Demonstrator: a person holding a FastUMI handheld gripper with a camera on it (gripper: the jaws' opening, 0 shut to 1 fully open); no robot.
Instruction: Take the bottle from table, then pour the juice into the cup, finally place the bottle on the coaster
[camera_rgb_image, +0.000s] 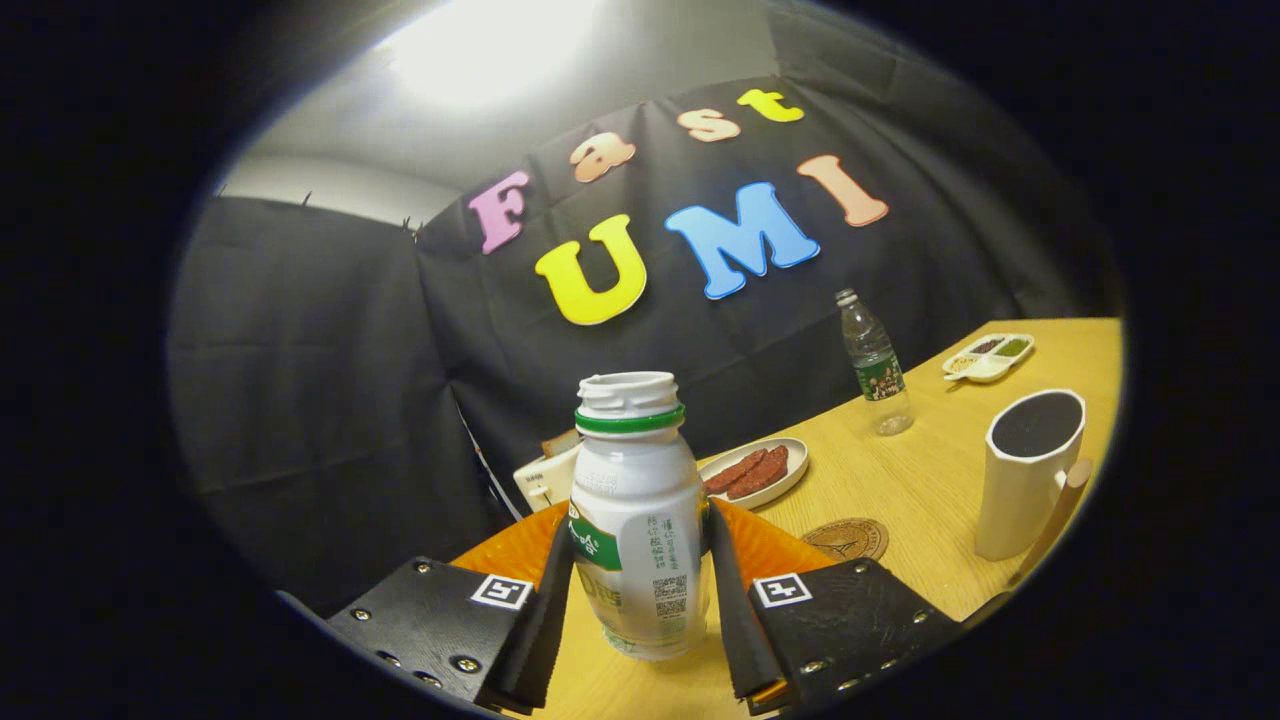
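Note:
A white plastic bottle (638, 520) with a green neck ring and no cap stands upright between my fingers. My gripper (640, 585) is shut on the bottle, both pads pressing its sides. The view is tilted, and whether the bottle's base rests on the table I cannot tell. To the right beyond the fingers stands a white cup (1028, 470) with a wooden handle and a dark inside. A round brown coaster (848, 538) lies on the wooden table (900, 480) between the bottle and the cup.
An orange mat (770, 545) lies behind the bottle. Further back are an oval plate of reddish slices (754, 471), a clear water bottle (874, 365), a small divided dish (988, 357) and a white box (545, 478) by the booth wall.

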